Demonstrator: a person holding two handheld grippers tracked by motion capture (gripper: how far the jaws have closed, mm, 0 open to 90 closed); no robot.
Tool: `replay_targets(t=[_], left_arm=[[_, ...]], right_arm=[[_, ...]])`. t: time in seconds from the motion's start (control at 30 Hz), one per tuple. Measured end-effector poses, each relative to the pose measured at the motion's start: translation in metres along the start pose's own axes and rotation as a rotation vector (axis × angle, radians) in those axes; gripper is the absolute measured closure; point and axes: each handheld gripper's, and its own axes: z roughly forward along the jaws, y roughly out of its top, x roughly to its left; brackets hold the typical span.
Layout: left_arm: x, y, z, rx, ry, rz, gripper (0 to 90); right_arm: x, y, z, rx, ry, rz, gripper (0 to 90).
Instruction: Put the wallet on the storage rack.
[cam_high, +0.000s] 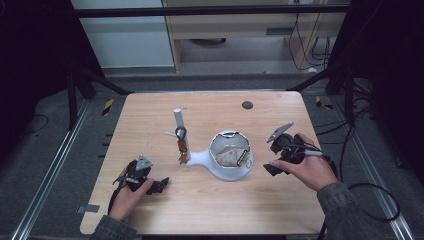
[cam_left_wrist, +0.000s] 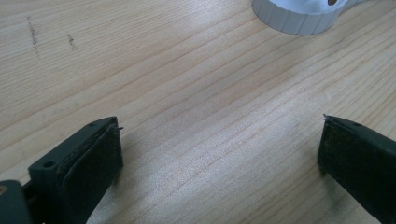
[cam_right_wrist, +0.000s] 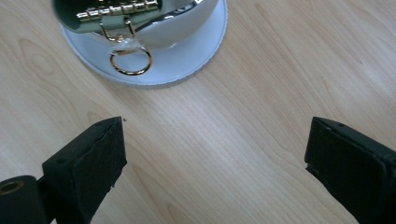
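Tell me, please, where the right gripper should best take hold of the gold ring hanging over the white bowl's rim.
Probably pinch the gold ring across its free lower arc, lying on the white bowl's flat base flange. The right gripper faces it with jaws open, so come straight forward and down.

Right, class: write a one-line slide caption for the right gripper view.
Open right gripper above wooden table, facing white dish with gold ring.

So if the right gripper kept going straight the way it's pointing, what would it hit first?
Probably the white bowl-shaped stand: the right gripper, jaws open, points over bare table at its base rim, where a gold ring rests. Depth is uncertain.
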Motion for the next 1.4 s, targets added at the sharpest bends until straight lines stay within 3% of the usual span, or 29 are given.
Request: replay_targets(t=[0.37, 0.7, 1.03, 1.4], left_arm=[[0.000, 0.000, 0.000, 0.000, 0.000, 0.000, 0.0], [0.000, 0.000, 0.000, -0.001, 0.000, 0.000, 0.0], [0.000, 0.000, 0.000, -0.001, -0.001, 0.000, 0.0], [0.000, 0.000, 0.000, -0.001, -0.001, 0.000, 0.0]], right_arm=[[-0.011, -0.020, 0.026, -0.064, -0.058, 0.105, 8.7], [-0.019, -0.036, 0.050, -0.089, -0.103, 0.188, 11.1], [-0.029, -0.052, 0.078, -0.102, -0.090, 0.279, 11.2], [-0.039, -0.059, 0.094, -0.154, -0.090, 0.373, 6.4]])
